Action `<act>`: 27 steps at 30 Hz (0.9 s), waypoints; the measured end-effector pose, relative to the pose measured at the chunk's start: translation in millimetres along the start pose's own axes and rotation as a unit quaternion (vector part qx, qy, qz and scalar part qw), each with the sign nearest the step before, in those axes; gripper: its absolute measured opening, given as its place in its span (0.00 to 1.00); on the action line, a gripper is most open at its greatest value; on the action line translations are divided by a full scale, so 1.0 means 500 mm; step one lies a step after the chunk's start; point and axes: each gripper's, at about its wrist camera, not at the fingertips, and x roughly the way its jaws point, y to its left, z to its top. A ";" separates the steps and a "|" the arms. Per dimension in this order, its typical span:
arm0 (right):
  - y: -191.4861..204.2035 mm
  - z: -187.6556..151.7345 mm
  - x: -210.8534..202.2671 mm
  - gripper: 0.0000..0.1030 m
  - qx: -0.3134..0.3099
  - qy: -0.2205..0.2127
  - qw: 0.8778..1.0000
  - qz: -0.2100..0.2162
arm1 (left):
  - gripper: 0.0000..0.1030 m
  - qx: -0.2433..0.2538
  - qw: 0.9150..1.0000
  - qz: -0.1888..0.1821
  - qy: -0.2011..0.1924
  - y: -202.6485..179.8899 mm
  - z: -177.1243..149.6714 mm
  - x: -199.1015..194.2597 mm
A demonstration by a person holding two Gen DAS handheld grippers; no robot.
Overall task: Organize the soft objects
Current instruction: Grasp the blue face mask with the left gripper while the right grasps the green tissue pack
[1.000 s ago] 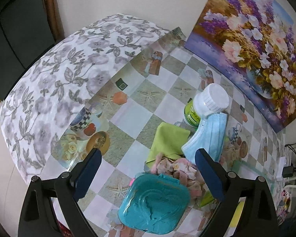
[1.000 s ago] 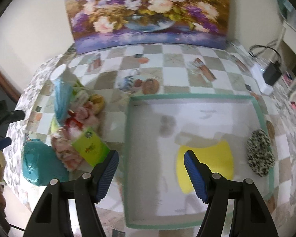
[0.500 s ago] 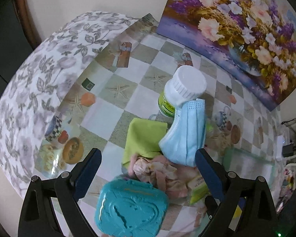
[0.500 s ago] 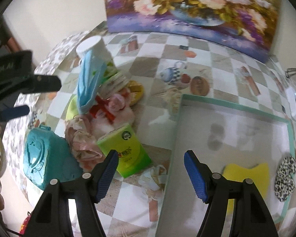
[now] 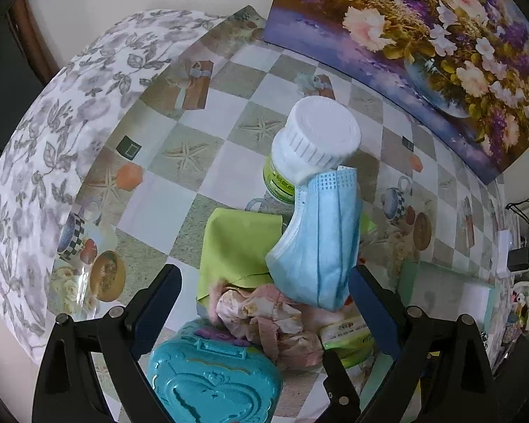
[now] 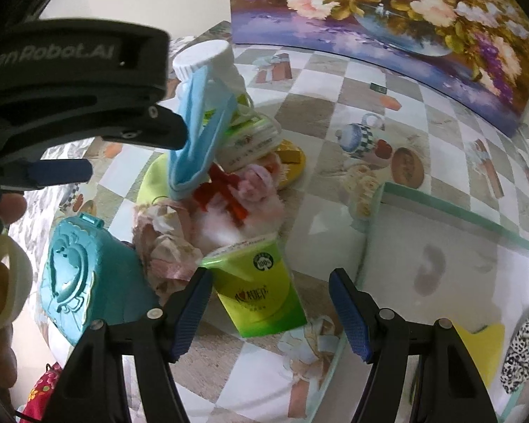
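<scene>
A pile lies on the checked table: a blue face mask (image 5: 319, 243) draped against a white-capped bottle (image 5: 312, 148), a green cloth (image 5: 236, 246), a crumpled pink cloth (image 5: 264, 320), a green tissue pack (image 6: 257, 292) and a teal heart case (image 5: 211, 384). My left gripper (image 5: 264, 299) is open above the pink cloth. My right gripper (image 6: 268, 303) is open, straddling the tissue pack. A pale tray (image 6: 451, 211) at the right holds a yellow cloth (image 6: 479, 342) and a leopard-print piece (image 6: 522, 352).
A flower painting (image 5: 423, 31) leans on the wall behind the table. A floral cloth (image 5: 53, 134) covers the table's left end. A pink fluffy item with a red bow (image 6: 229, 204) lies in the pile. The left gripper's body (image 6: 70, 84) shows in the right wrist view.
Both grippers have moved closer to the pile. The right gripper swung left from the tray to the tissue pack. Both stay open.
</scene>
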 end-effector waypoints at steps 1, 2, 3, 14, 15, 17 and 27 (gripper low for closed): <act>0.000 0.001 0.002 0.71 0.000 0.000 1.000 0.001 | 0.93 0.002 1.000 0.002 -0.001 -0.002 0.000 0.001; 0.000 0.001 0.004 0.71 0.000 0.000 1.000 0.002 | 0.93 0.004 1.000 0.004 -0.002 -0.003 0.001 0.001; -0.001 0.002 0.005 0.71 0.001 0.001 1.000 0.004 | 0.93 0.005 1.000 0.002 -0.003 -0.005 0.001 0.001; -0.002 -0.004 0.018 0.71 -0.002 0.014 1.000 0.011 | 0.83 0.021 1.000 -0.015 -0.007 -0.023 0.002 0.007; -0.005 -0.004 0.019 0.71 0.002 0.015 1.000 0.015 | 0.81 0.024 1.000 -0.018 -0.005 -0.026 0.001 0.010; -0.010 -0.006 0.020 0.70 0.008 0.014 1.000 0.020 | 0.77 0.029 0.999 -0.023 -0.005 -0.030 0.001 0.012; -0.019 -0.009 0.019 0.57 0.018 0.010 0.999 0.027 | 0.34 0.033 0.999 -0.033 0.007 -0.033 -0.002 0.031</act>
